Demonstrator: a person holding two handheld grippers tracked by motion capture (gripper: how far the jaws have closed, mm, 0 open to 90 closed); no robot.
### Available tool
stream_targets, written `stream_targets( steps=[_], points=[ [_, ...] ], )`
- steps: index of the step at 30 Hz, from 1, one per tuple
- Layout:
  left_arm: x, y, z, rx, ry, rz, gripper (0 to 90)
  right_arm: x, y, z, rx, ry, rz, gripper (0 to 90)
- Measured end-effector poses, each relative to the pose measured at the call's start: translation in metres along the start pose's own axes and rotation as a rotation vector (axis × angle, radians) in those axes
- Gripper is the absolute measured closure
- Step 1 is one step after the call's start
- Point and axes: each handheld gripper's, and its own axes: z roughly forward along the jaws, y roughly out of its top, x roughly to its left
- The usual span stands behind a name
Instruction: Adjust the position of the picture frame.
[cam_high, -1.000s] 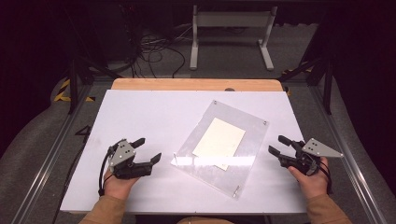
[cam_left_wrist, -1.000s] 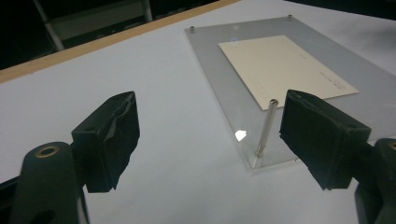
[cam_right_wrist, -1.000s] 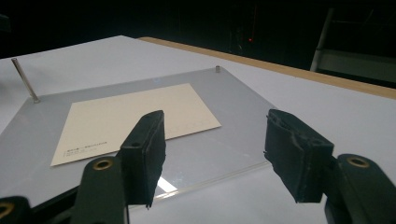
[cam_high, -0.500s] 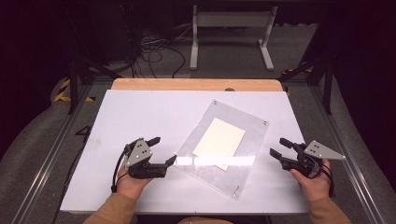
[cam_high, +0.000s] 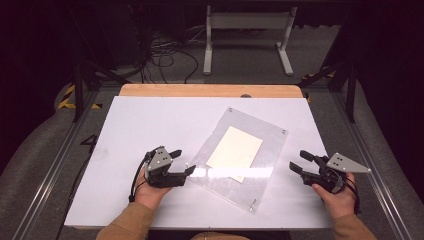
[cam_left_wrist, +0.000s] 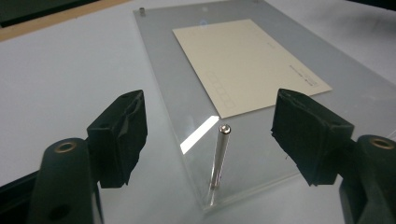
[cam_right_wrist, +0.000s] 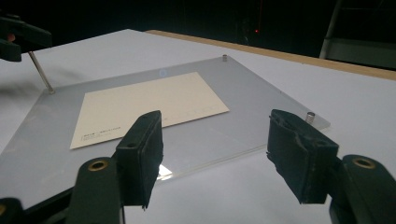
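- Leftward of the frame (cam_high: 240, 160), the left hand-held gripper (cam_high: 184, 163) has slid closer since a second ago; its released jaws now straddle the loose corner pin (cam_left_wrist: 219, 156).
- Frame lies flat on the counter (cam_high: 140, 125), card (cam_high: 235, 147) inside.
- Right hand-held gripper (cam_high: 299, 163) waits released, just beside the frame's right edge.
- Best to close squarely on the pin, keeping it upright.
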Motion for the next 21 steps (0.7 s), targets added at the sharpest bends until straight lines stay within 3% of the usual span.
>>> stream_targets(
  steps=[8, 16, 21],
  points=[
    [0.0, -0.007, 0.01, 0.074, -0.001, -0.005, 42.3, 0.002, 0.0, 0.003, 0.011, 0.018, -0.008, 36.2],
    [-0.002, -0.009, 0.014, 0.114, -0.001, -0.003, 62.3, 0.002, -0.001, 0.003, 0.011, 0.024, -0.004, 36.1],
    [-0.003, -0.008, 0.014, 0.122, -0.016, 0.017, 83.4, 0.002, -0.001, 0.003, 0.014, 0.028, -0.001, 36.2]
  ],
)
